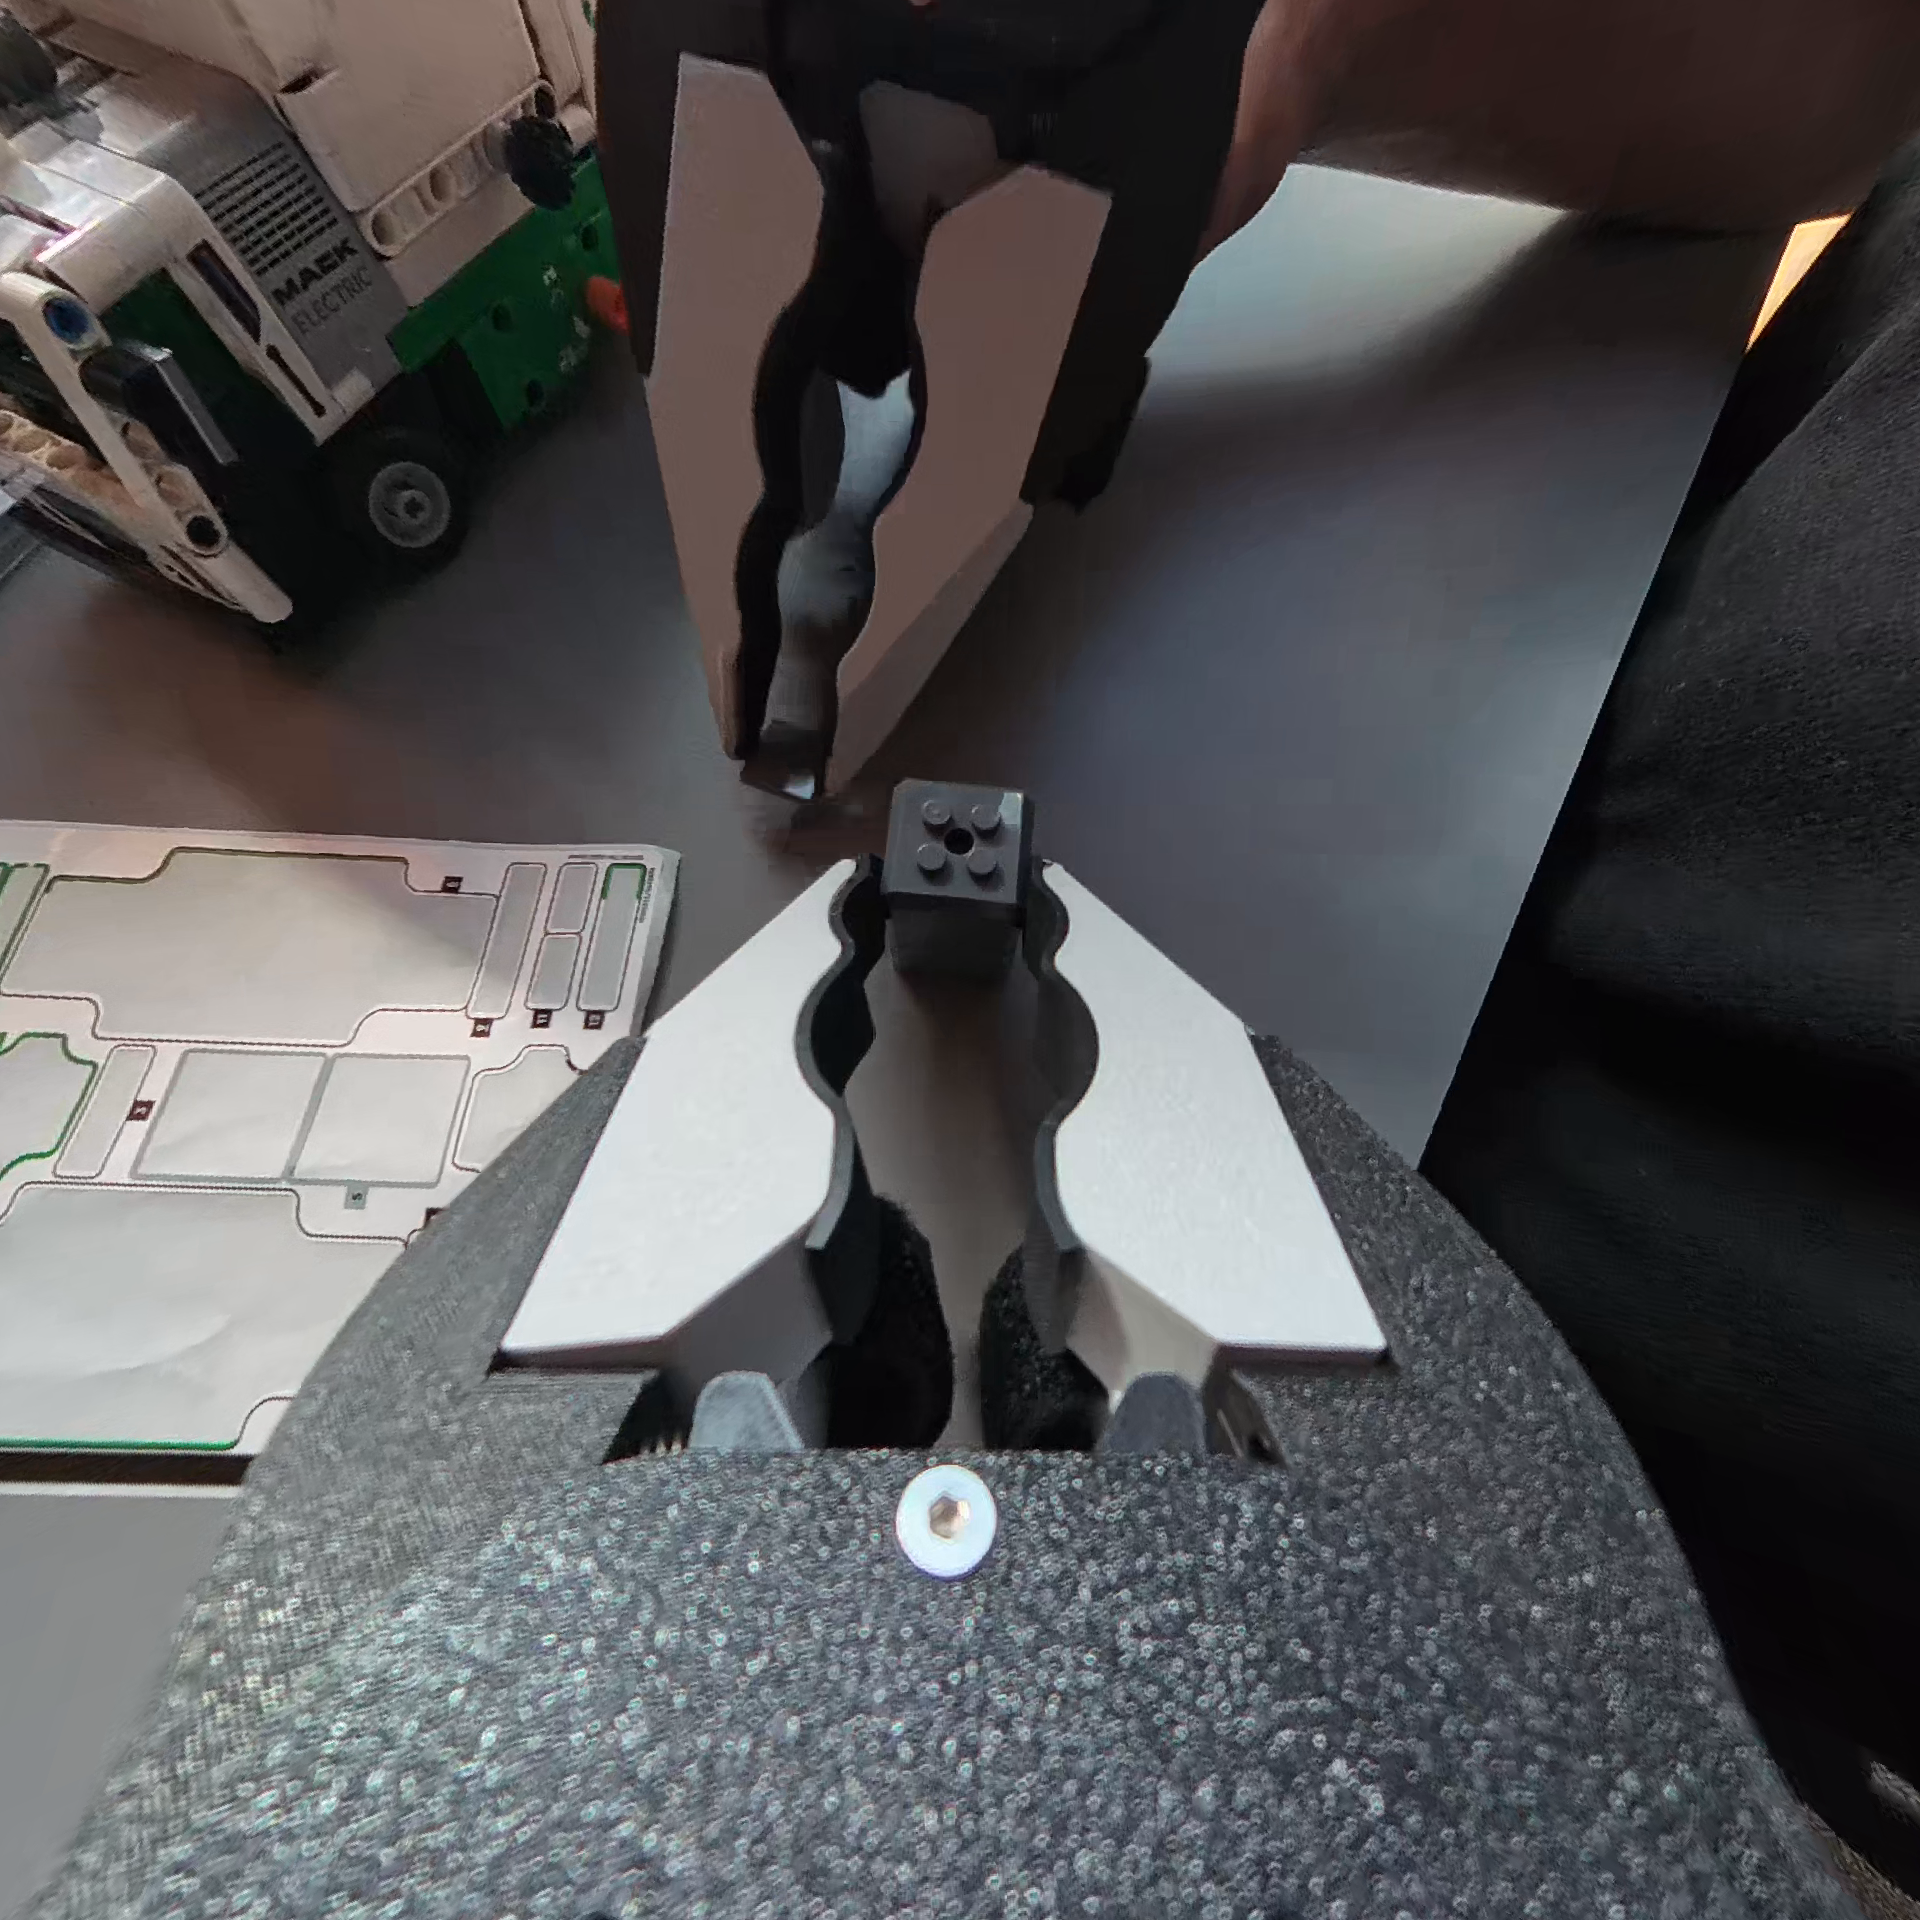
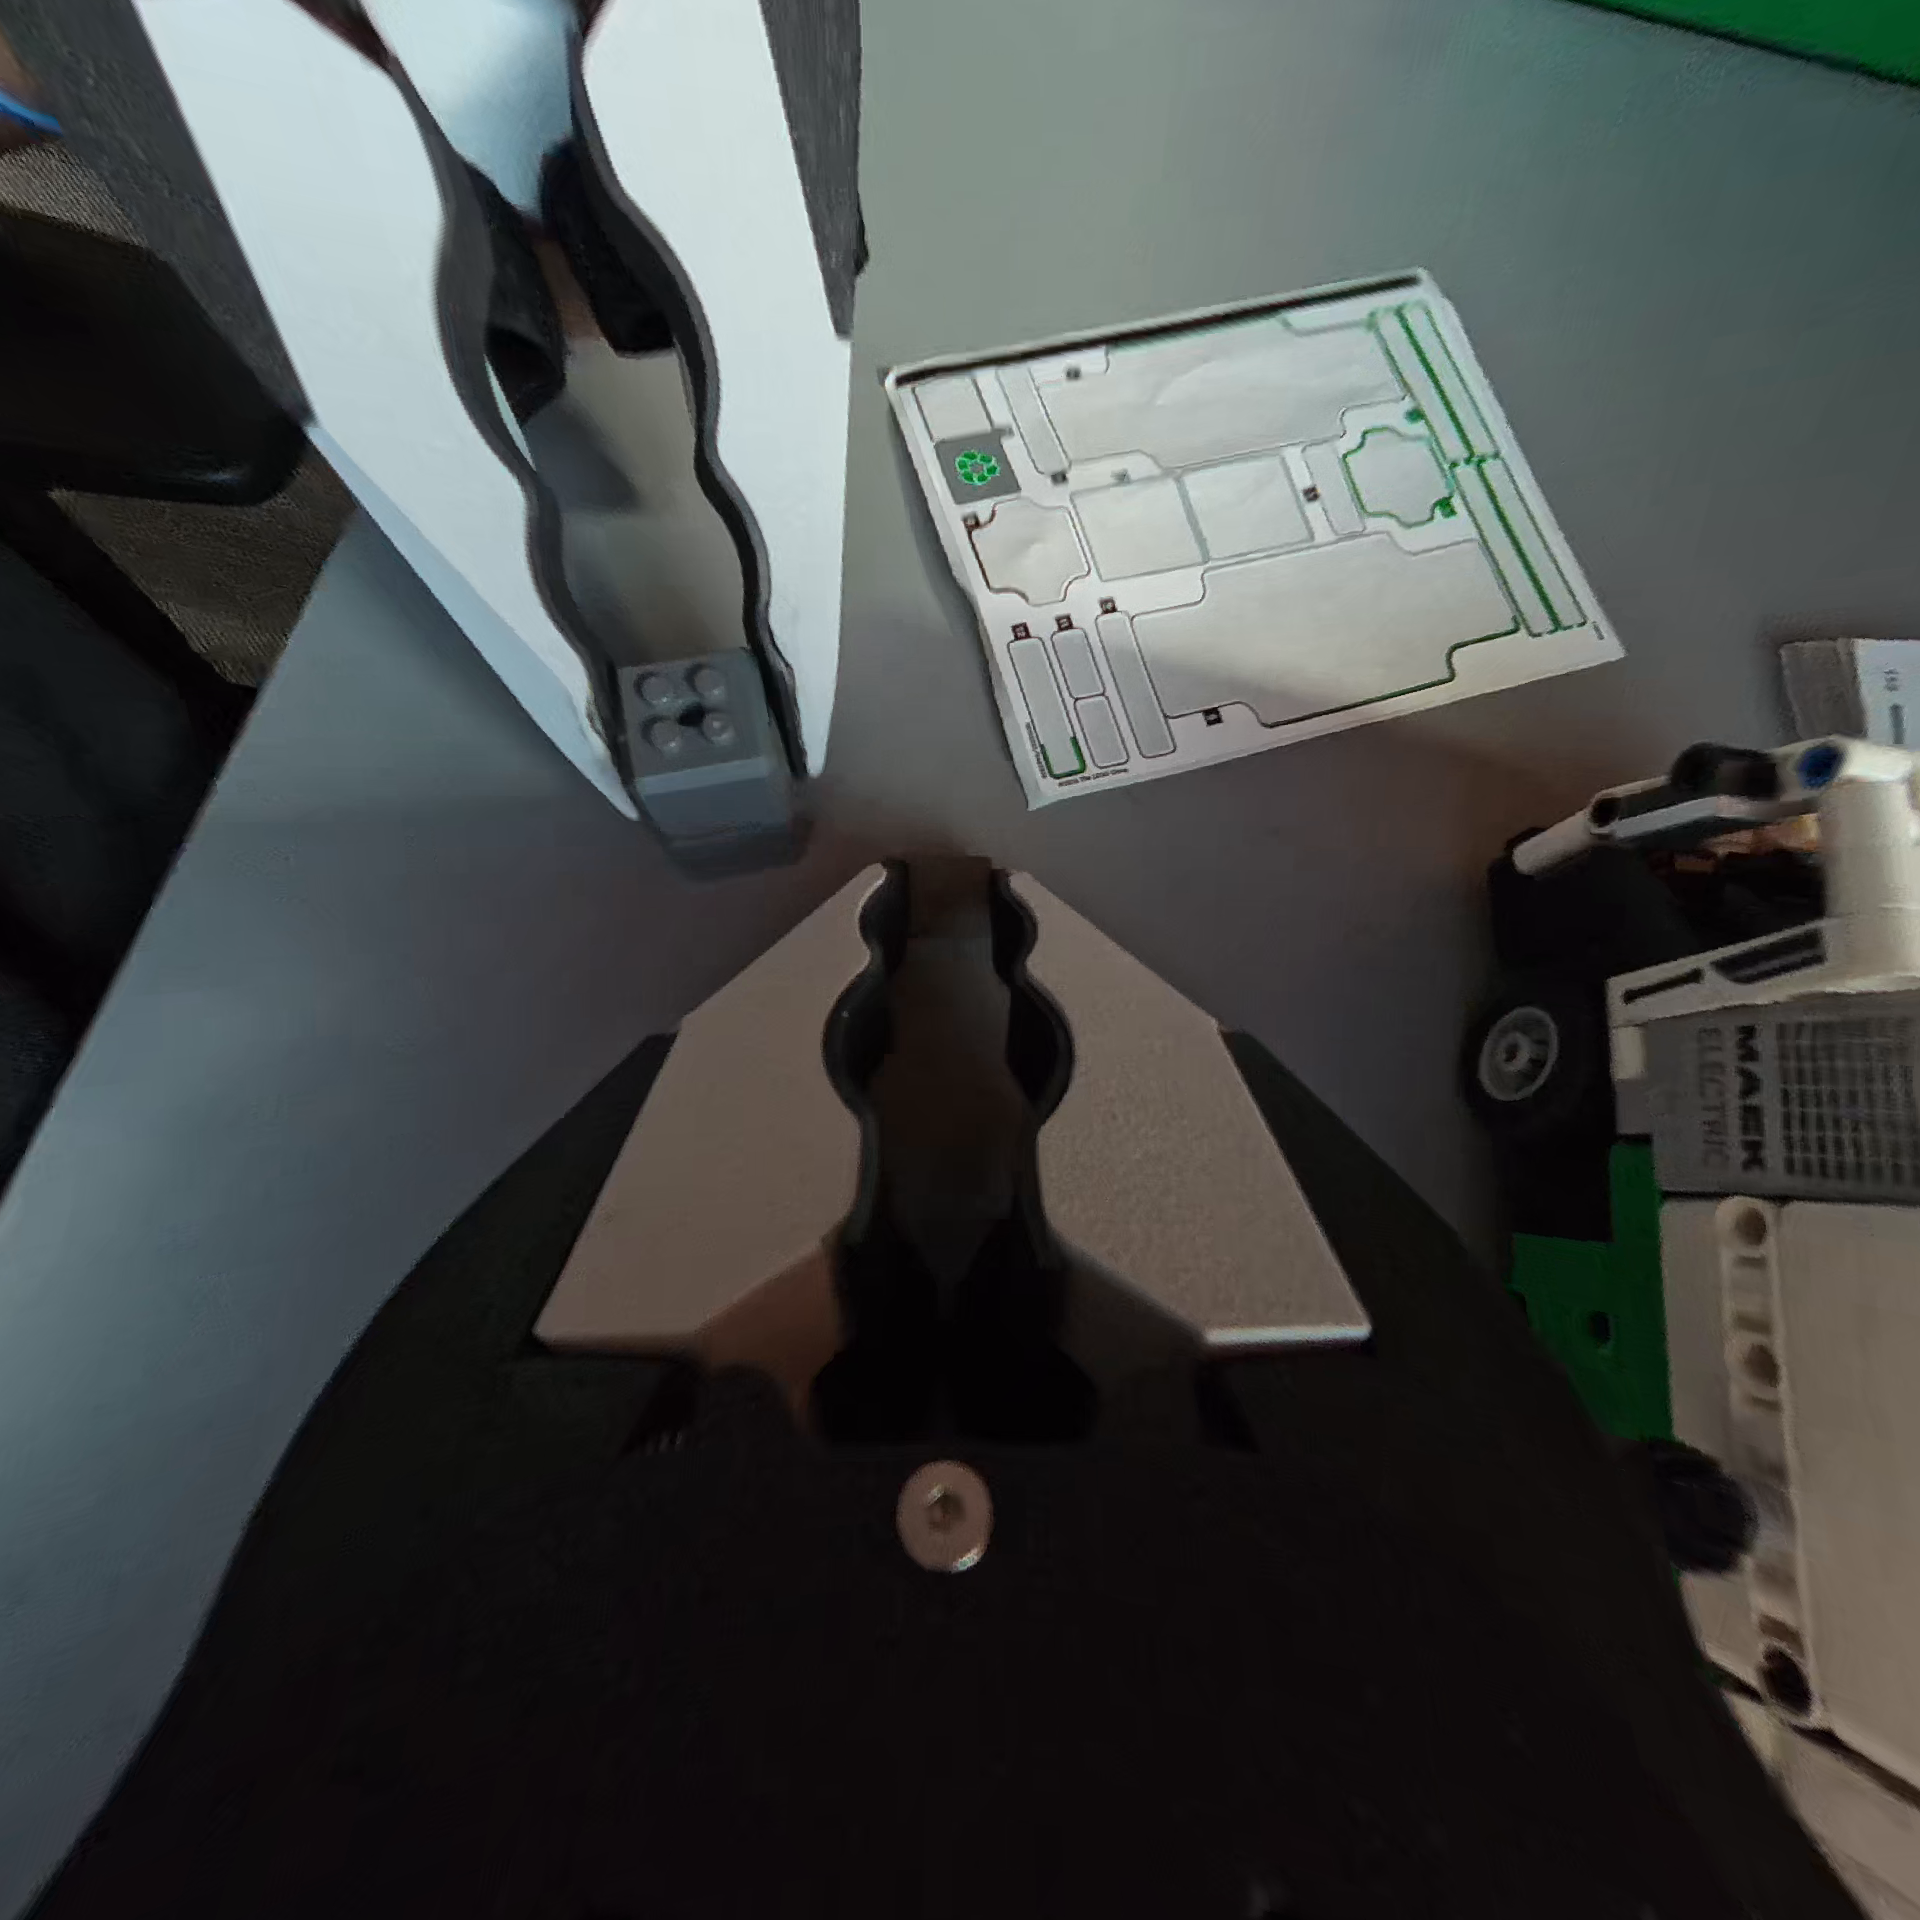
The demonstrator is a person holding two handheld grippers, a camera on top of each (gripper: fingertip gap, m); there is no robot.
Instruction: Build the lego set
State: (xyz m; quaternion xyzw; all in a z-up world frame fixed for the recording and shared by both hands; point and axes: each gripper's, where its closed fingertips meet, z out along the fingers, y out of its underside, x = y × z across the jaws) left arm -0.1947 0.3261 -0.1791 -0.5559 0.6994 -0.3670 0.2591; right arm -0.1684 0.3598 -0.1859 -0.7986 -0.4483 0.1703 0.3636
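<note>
In my left wrist view, my left hand-held gripper (image 1: 956,883) is closed on a small dark grey brick (image 1: 958,868), pinched at the very fingertips with its four studs and centre hole facing back toward the camera; its long axis runs forward along my fingers. Straight ahead and a little to the left, my right hand-held gripper (image 1: 790,774) comes down toward the table (image 1: 1299,727), its tips just beside the brick but apart from it. It looks narrow, and a small dark piece seems to sit at its tip, though I cannot tell what. The sticker sheet (image 1: 312,1039) lies flat toward the left edge, and the white and green truck model (image 1: 260,291) stands at the far left corner. In my right wrist view, the relation reverses: my right hand-held gripper (image 2: 945,883) is nearly closed, and whether it grips anything I cannot tell, as the gap between the fingertips is dark and blurred. The left hand-held gripper (image 2: 707,758) reaches in from the upper left with the brick (image 2: 691,732) at its tip, studs toward me, near the table's left edge. The brick lies just ahead and left of my right tips, so I judge the coming move is a short approach leftward, and the right side is the one to close the gap. The sticker sheet (image 2: 1247,540) and the truck (image 2: 1714,1143) lie well apart to the right.
</note>
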